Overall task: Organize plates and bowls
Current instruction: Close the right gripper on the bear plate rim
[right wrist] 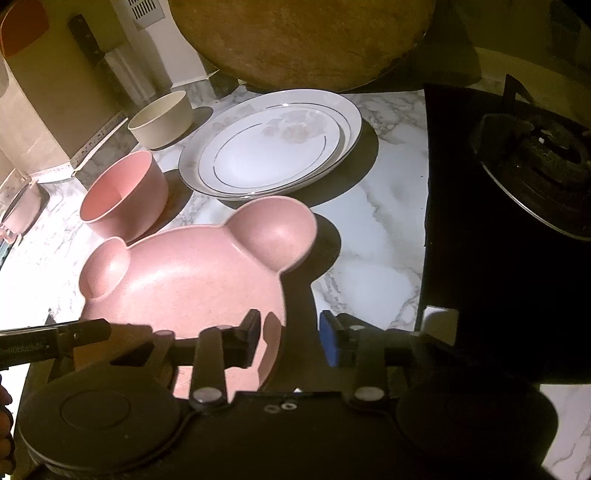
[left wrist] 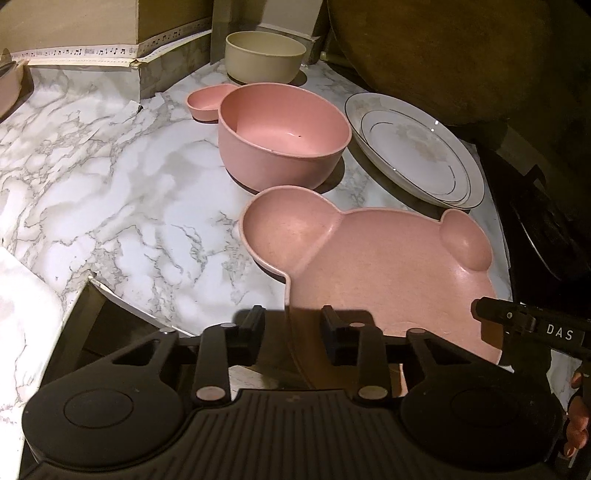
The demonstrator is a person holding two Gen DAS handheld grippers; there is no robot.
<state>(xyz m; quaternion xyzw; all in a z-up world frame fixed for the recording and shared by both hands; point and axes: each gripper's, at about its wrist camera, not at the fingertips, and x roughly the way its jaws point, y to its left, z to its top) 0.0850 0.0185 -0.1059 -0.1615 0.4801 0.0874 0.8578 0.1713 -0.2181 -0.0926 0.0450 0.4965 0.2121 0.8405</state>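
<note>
A pink bear-shaped plate (left wrist: 384, 266) (right wrist: 192, 273) lies at the near edge of the marble counter (left wrist: 110, 177). My left gripper (left wrist: 293, 334) is open, its jaws either side of the plate's left rim. My right gripper (right wrist: 290, 336) is open, its jaws either side of the plate's right rim. Behind stand a pink bowl (left wrist: 282, 134) (right wrist: 123, 195), a second pink bear-shaped plate (left wrist: 203, 103) mostly hidden behind it, a cream bowl (left wrist: 264, 55) (right wrist: 162, 118), and stacked white floral plates (left wrist: 413, 147) (right wrist: 273, 144).
A large round wooden board (left wrist: 461, 55) (right wrist: 306, 40) leans at the back. A black gas stove (right wrist: 517, 192) lies to the right. Cardboard boxes (left wrist: 92, 33) stand at the back left. A pink pot (right wrist: 20, 212) sits far left.
</note>
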